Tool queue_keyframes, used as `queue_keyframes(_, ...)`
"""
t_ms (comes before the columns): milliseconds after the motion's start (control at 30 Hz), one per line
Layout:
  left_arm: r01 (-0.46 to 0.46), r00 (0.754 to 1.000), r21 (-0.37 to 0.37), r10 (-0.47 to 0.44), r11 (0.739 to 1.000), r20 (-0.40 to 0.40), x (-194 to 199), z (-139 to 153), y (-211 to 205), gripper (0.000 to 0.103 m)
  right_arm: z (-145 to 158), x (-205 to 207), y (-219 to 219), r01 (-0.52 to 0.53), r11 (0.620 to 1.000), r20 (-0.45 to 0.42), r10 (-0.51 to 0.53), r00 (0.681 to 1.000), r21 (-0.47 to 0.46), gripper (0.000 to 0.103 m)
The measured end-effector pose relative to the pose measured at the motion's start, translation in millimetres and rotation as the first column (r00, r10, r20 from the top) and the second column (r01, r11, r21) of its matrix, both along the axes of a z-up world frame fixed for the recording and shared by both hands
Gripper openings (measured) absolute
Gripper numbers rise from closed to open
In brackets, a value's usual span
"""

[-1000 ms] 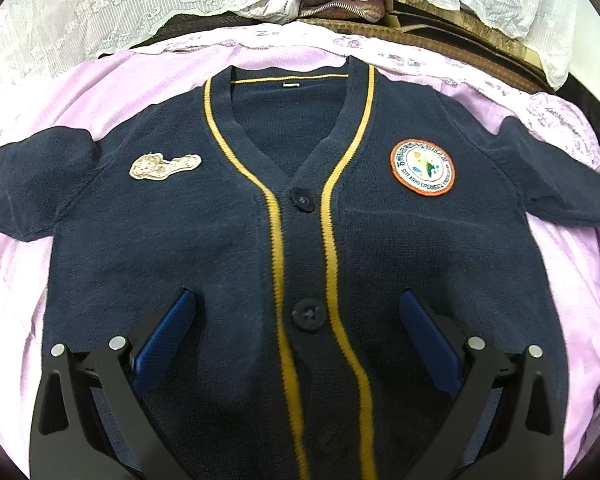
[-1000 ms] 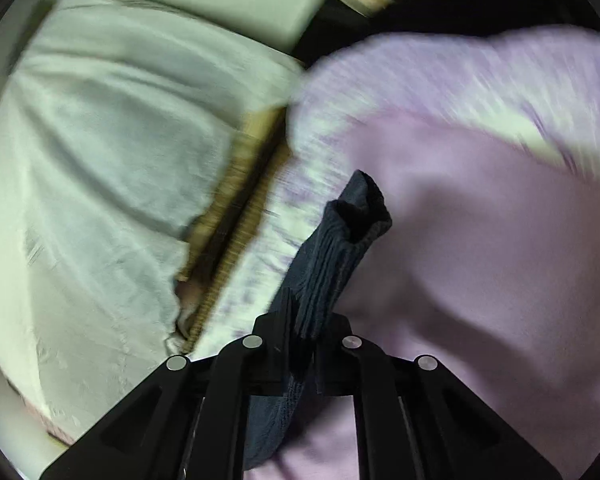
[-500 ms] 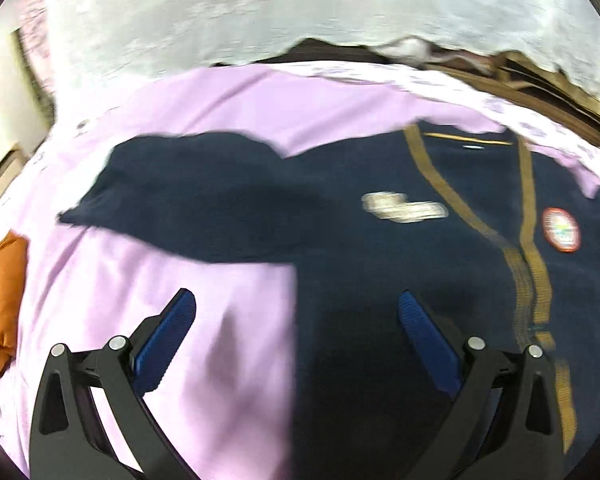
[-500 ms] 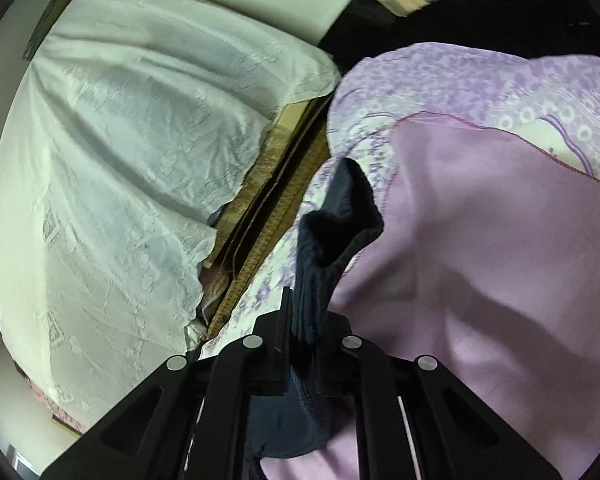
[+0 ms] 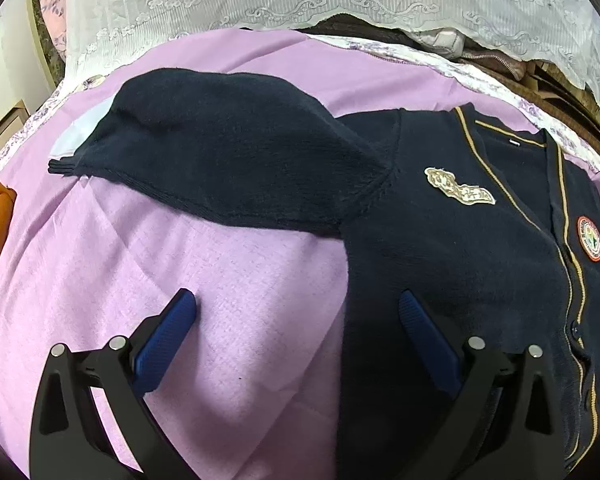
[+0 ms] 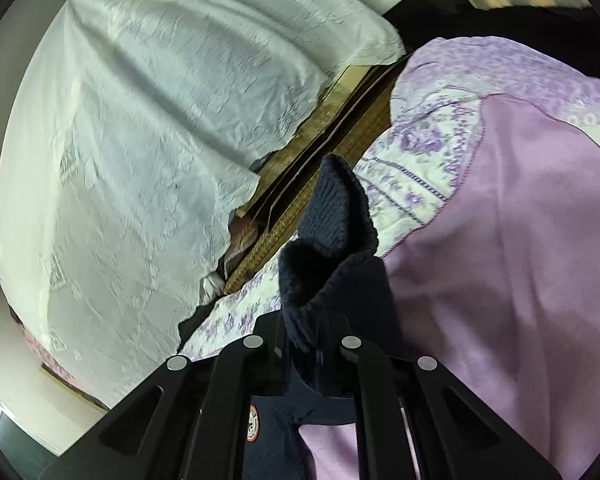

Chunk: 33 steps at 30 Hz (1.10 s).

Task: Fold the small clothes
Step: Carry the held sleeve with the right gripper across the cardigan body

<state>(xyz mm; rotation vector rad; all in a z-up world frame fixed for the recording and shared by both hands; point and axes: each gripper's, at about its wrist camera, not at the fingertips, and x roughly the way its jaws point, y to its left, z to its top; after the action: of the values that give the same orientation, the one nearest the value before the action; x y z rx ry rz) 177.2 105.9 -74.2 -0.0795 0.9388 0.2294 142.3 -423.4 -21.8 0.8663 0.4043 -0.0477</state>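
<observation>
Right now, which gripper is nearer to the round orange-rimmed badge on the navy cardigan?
Right. The right gripper, clamped on a sleeve cuff, hangs just above the badge. The left gripper sits open over the pink sheet, across the cardigan's chest.

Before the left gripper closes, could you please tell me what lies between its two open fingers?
In the left wrist view, the left gripper spans bare purple sheet and the side edge of the navy cardigan; its right finger is over the cardigan.

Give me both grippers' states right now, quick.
Left gripper: open, holding nothing, over the purple sheet.
Right gripper: shut on the navy cardigan's sleeve.
</observation>
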Motion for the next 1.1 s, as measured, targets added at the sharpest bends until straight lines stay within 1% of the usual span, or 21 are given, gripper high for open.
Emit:
queue_keyframes(67, -0.001, 1.000, 0.000, 0.001, 1.000, 0.000, -1.2, -0.7, -0.2, 0.099, 2.5, 4.7, 5.1, -0.006, 1.000, -0.009, 0.006, 1.000, -0.006, 0.009)
queue_keyframes(233, 0.000, 1.000, -0.001, 0.000, 1.000, -0.001, -0.9, -0.4, 0.0, 0.099, 5.1, 14.3, 15.0, -0.029, 0.999, -0.015, 0.029, 0.999, 0.040, 0.009)
queue_keyframes(333, 0.000, 1.000, -0.003, 0.000, 1.000, -0.002, 0.5, -0.9, -1.0, 0.099, 9.9, 21.3, 26.9, -0.053, 0.998, -0.015, 0.053, 0.998, 0.041, 0.009)
queue_keyframes(700, -0.001, 1.000, -0.011, 0.001, 1.000, -0.009, 2.0, -1.7, -1.9, 0.099, 37.8, 44.5, 85.8, -0.144, 0.989, -0.003, 0.144, 0.990, -0.024, 0.009)
queue_keyframes(1100, -0.001, 1.000, -0.015, 0.001, 1.000, -0.011, 2.8, -1.4, -1.0, 0.099, 48.4, 69.9, 146.9, -0.258, 0.964, -0.005, 0.258, 0.966, -0.068, 0.009)
